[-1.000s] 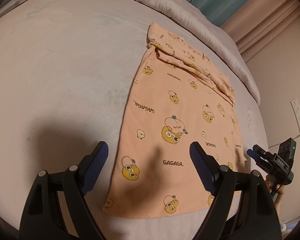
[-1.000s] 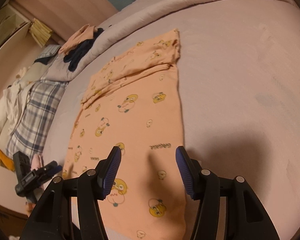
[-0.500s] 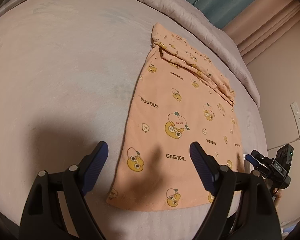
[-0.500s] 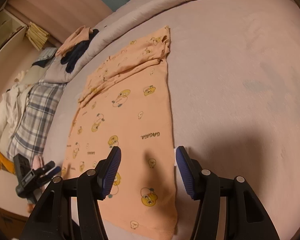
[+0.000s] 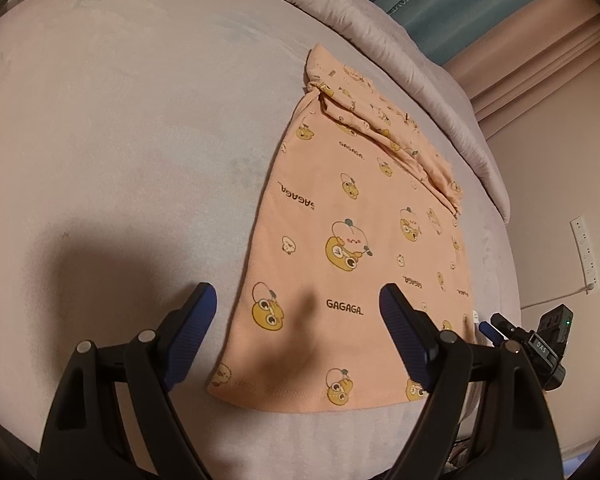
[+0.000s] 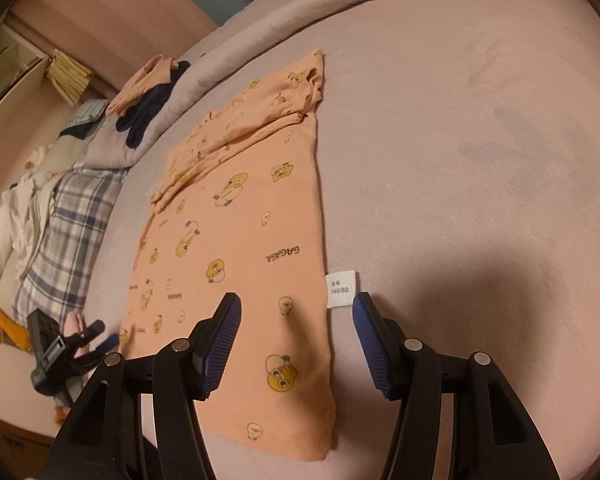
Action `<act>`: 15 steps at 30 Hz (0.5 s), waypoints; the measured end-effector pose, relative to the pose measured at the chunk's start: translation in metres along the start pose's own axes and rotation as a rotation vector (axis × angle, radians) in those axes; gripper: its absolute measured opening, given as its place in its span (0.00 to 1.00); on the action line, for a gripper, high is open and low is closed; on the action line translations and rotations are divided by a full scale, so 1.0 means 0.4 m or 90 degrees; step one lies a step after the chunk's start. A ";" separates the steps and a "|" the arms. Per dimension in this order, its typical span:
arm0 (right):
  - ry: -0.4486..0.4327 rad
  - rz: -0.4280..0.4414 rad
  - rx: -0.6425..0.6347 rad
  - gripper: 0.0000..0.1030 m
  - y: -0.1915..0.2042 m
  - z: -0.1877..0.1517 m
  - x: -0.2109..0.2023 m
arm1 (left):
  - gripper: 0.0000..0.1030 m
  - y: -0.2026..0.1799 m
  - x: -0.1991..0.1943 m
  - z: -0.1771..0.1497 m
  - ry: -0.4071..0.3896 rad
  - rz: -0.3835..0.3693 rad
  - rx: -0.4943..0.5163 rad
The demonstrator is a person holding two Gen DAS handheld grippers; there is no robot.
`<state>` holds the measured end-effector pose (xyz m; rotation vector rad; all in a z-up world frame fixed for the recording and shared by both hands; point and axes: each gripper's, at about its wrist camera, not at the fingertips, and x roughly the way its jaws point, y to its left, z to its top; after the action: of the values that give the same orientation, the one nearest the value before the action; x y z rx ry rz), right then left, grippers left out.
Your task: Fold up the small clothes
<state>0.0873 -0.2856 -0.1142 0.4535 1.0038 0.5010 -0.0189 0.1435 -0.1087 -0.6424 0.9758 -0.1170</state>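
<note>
A small peach shirt point(image 5: 352, 232) with yellow cartoon prints and "GAGAGA" text lies flat on the bed, its sleeves folded across the far end. It also shows in the right wrist view point(image 6: 236, 240), with a white size tag point(image 6: 341, 289) sticking out at its right edge. My left gripper point(image 5: 298, 330) is open and empty, hovering over the shirt's near left hem corner. My right gripper point(image 6: 296, 344) is open and empty over the near right edge by the tag. Each gripper appears in the other's view, the right one point(image 5: 512, 330) and the left one point(image 6: 76, 340).
The bed sheet point(image 5: 120, 140) is pale lilac. A rolled quilt point(image 5: 400, 52) runs along the far side. A pile of dark and peach clothes point(image 6: 148, 100) and a plaid pillow point(image 6: 64, 232) lie left. A wall socket point(image 5: 586, 252) is at right.
Both grippers have shifted outward toward the shirt's near corners; the shirt appears further right in the left view and further left in the right view. The size tag has come into sight.
</note>
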 end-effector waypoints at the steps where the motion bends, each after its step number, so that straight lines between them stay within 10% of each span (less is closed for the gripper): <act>1: 0.000 0.000 -0.001 0.56 -0.002 0.003 0.001 | 0.81 -0.001 -0.003 0.000 -0.001 -0.001 0.001; 15: -0.008 0.004 0.008 0.62 -0.011 -0.016 -0.017 | 0.81 0.004 -0.036 -0.013 -0.019 -0.020 -0.006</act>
<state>0.0795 -0.2923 -0.1149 0.4702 0.9946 0.4974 -0.0314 0.1477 -0.1010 -0.6671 0.9389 -0.1305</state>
